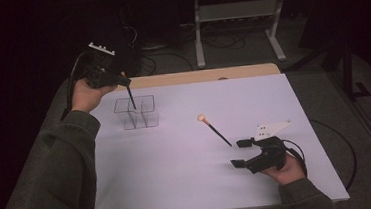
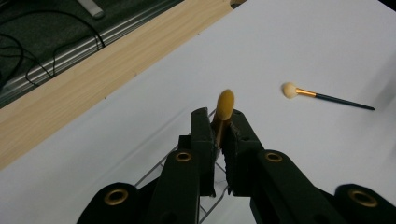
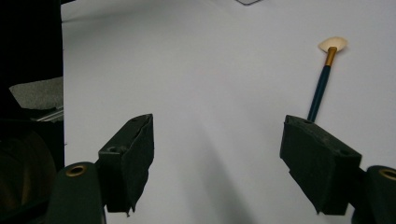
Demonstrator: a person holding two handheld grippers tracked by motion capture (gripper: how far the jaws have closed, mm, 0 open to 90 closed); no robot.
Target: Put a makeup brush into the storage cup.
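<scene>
White sheeting covers the table [image 1: 190, 184], and from the high view my left gripper [image 1: 121, 79] hangs above its far left corner, clamped on a brush [image 1: 131, 97] whose dark handle points down into a clear divided holder [image 1: 136, 113]. A second brush [image 1: 214, 130] lies flat near the middle of the sheet, pale tip toward the far edge, handle end just beside my right gripper [image 1: 238, 153], which sits low by the near right corner with its jaws spread wide.

Along my left gripper [image 2: 219, 140], the jaws stand narrow, pinching the first brush [image 2: 224, 109] with its ochre bristles sticking up past them; the holder's [image 2: 205, 210] wire-thin rim shows beneath. The other brush [image 2: 322, 96] lies well apart on the sheet.

Along my right gripper [image 3: 217, 154], the jaws gape with nothing between them, and the lying brush [image 3: 322, 84] rests just past the right-hand jaw.
</scene>
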